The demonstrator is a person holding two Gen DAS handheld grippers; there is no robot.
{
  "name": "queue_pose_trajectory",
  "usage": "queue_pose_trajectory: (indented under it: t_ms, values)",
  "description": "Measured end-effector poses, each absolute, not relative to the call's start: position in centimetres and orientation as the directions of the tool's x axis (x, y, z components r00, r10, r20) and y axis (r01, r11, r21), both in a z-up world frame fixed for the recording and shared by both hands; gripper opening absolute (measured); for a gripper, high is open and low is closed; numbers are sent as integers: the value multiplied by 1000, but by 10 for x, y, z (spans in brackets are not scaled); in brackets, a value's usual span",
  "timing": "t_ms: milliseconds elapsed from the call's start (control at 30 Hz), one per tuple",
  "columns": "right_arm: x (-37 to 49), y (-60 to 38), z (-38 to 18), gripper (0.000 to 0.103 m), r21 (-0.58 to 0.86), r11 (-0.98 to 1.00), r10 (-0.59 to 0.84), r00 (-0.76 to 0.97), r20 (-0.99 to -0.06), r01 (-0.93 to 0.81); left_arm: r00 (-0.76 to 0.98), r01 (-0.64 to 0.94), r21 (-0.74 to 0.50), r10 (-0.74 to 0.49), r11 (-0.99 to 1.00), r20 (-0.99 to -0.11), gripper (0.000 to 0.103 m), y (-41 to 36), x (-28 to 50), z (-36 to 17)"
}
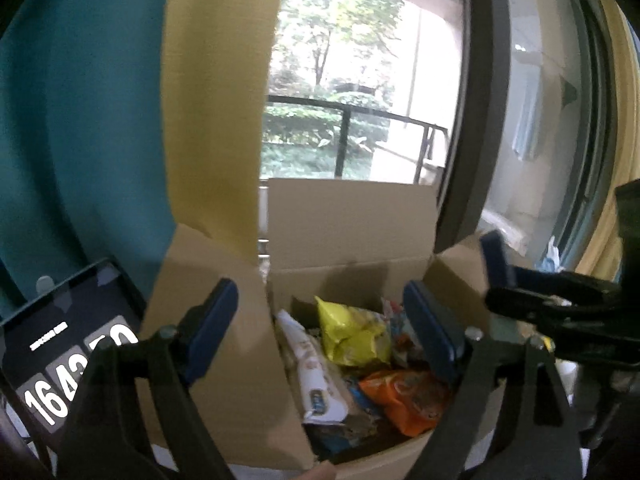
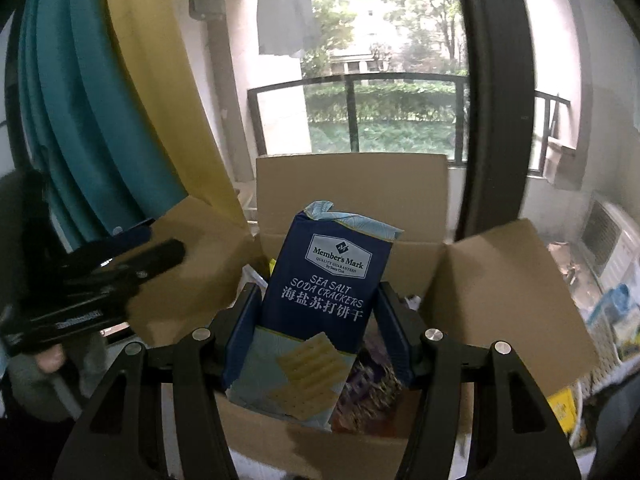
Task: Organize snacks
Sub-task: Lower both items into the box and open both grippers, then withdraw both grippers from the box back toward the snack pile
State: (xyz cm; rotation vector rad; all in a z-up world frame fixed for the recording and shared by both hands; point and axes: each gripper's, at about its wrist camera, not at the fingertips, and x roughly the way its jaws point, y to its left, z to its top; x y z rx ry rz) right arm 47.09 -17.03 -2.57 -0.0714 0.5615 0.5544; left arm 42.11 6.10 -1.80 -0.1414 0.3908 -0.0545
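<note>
From the left wrist, the left gripper (image 1: 320,332) is hanging over the open cardboard box (image 1: 352,224) with its jaws standing wide and nothing between them; the yellow bag (image 1: 354,334), the orange bag (image 1: 404,400) and a white packet (image 1: 310,372) are lying loose in the box below. The right gripper (image 1: 532,300) is showing at the right edge of this view, close to the box's right flap, and a tablet showing large digits (image 1: 68,344) is leaning just left of the box. The likely trouble here is the two tools crowding each other above one narrow opening, or a finger catching a raised flap and dragging the box. From the right wrist, the right gripper (image 2: 316,328) is clamping the blue cracker pack (image 2: 320,304) by its sides, the pack standing upright and tilted slightly, above the box (image 2: 352,184) and not yet resting in it. The grip is sitting low on a soft, tall packet, so the pack could be pivoting or slipping as it goes down, and too firm a squeeze could be crushing the crackers. The left gripper (image 2: 132,248) is hovering at the left, near the left flap.
</note>
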Motion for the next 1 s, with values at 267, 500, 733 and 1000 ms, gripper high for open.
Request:
queue_pose_trajectory:
  t_ms: [267,500,733,1000]
  values:
    - [514,-140,-30,61,61,871,435,705,-561,-488,920,0,-178,-69,984,-386,86,74,427,-23]
    - [521,-142,-26,69,30,895,385,737,-556,-445,917,1,-187,-75,982,-391,86,72,429,-24]
    - [493,-151,-21,69,16,893,380,737,-558,-449,920,31,-164,-92,986,-381,86,60,419,-16]
    - [454,-174,-21,69,13,899,367,739,-564,-437,928,78,-151,-127,985,-350,86,40,400,-2]
